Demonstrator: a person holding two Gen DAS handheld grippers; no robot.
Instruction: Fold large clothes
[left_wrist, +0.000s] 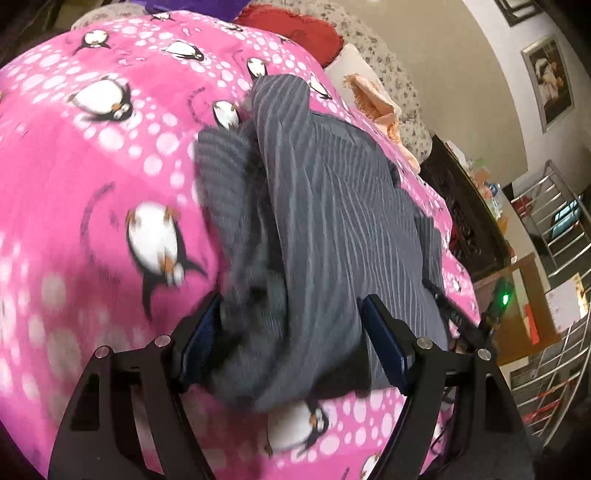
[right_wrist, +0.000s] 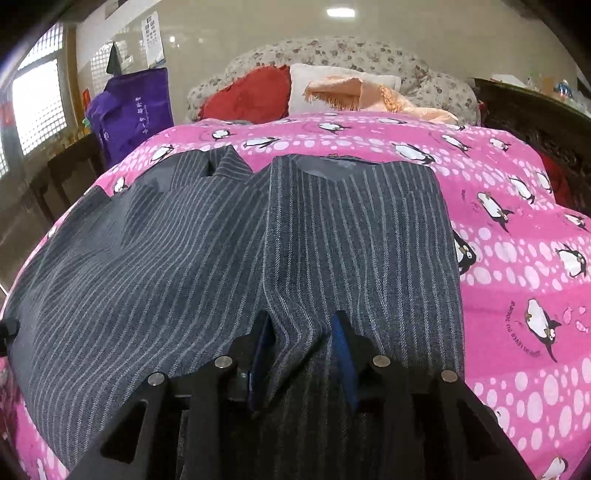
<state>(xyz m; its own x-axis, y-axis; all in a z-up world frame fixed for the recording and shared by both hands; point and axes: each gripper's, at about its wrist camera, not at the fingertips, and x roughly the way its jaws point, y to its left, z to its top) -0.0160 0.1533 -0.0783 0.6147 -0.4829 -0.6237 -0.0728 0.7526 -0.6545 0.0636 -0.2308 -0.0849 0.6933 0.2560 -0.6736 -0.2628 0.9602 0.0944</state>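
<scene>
Right claw (right_wrist: 303, 350) sat narrow, pinched on a raised fold of the grey striped coat (right_wrist: 229, 251); cloth bunched between the blue pads (right_wrist: 343, 354) and ran back under the jaws. Ahead of that claw the coat lay spread over the pink penguin blanket (right_wrist: 517, 280), one panel doubled over to the claw's right, the wider part flat to its left, collar end farthest away.

Left claw (left_wrist: 288, 343) stood wide, straddling a rumpled hem bundle of the coat (left_wrist: 332, 221). Cloth filled the gap, but its pads did not look pressed on it; the view was blurred there.

Risks, judged:
- Right grip held only a thin ridge, so a quick pull could slip it out and drop the fold.
- Left claw might close on several layers at once, dragging the under layer and skewing the fold.
- Either claw could snag the blanket beneath and lift it too.
- Pillows (right_wrist: 251, 96) well beyond, no hazard.
</scene>
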